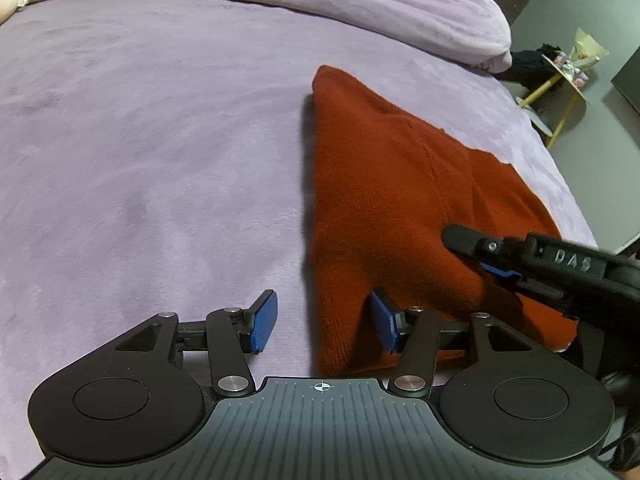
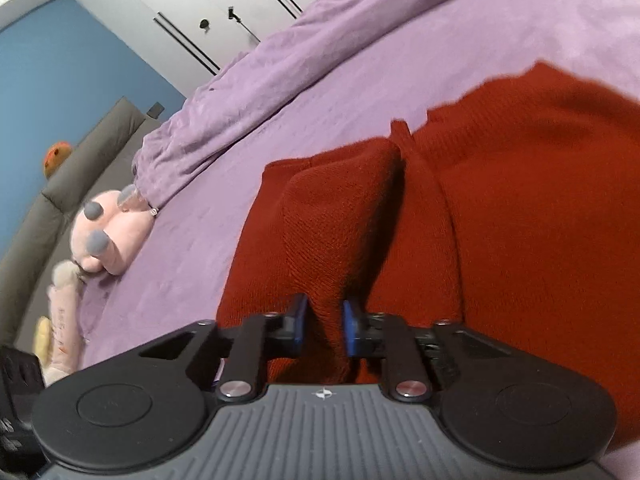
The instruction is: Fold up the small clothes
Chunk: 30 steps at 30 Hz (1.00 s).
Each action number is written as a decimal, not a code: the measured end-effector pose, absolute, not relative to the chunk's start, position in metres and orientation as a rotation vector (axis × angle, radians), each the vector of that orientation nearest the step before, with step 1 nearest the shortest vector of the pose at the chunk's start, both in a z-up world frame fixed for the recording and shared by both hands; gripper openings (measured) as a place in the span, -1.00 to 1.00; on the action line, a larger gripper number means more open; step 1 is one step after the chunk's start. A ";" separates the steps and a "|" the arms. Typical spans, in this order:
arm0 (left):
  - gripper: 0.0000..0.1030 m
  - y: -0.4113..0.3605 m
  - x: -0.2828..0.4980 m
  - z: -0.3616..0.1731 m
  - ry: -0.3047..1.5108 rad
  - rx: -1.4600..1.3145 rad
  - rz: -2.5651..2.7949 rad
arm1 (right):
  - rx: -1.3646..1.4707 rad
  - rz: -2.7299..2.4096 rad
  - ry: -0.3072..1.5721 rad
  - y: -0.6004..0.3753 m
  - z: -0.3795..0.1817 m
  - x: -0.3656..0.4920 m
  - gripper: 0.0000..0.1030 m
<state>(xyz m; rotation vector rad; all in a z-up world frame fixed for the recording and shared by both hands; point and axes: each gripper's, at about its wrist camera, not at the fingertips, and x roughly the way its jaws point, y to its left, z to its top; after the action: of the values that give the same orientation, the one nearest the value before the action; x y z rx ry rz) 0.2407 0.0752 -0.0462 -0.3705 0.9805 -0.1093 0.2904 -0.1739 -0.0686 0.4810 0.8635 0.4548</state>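
We see the red knit garment (image 1: 384, 216) lying partly folded on the purple bedspread (image 1: 160, 160), right of centre in the left wrist view. Our right gripper (image 2: 325, 330) pinches a raised fold of it between narrow jaws. Our left gripper (image 1: 324, 320) hangs half open, straddling the garment's near left edge without pressing it. We judge a fold is underway; next, carry the pinched layer across.
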 end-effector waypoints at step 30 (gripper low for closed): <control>-0.04 0.070 0.255 -0.053 0.977 -0.344 -0.039 | 0.632 0.533 0.944 -0.197 -0.083 0.324 -0.12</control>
<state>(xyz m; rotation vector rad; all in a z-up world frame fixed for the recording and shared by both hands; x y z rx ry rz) 0.2551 0.0698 -0.0531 -0.3436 0.9770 -0.0388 0.3239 -0.1973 -0.0835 0.6320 0.9437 0.5327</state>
